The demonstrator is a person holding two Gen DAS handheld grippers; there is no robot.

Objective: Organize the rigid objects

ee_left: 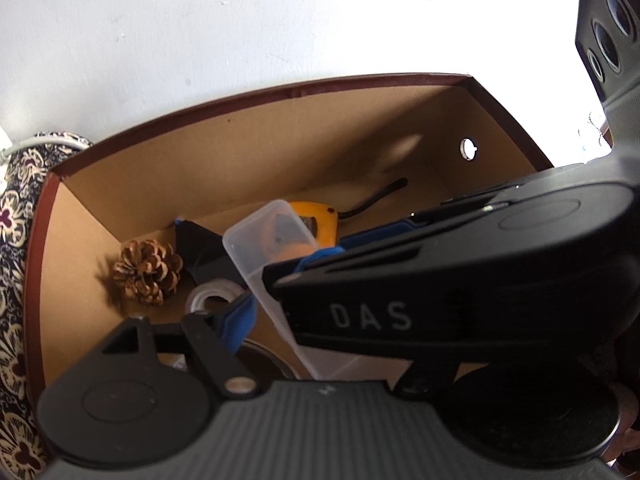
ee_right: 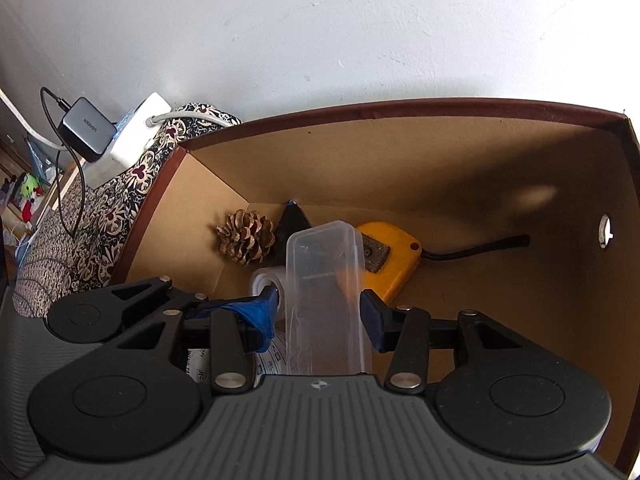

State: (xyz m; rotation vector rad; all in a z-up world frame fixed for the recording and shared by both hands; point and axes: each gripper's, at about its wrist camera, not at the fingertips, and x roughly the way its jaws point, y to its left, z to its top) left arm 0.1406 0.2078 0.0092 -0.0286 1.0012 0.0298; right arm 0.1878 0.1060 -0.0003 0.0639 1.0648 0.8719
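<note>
A clear plastic container hangs tilted over an open cardboard box, and my right gripper is shut on it, with a blue pad against each side. In the left wrist view the same container lies between my left gripper's widely spread fingers. The left blue fingertip stands just beside it without pressing. The other finger is hidden behind the right gripper's black housing. Inside the box lie a pine cone, a yellow tape measure, a clear tape roll and a black angular object.
The box has tall brown walls and a small round hole in its right side. The tape measure's black strap trails right. Patterned cloth lies left of the box, with a grey charger and a white power strip against the white wall.
</note>
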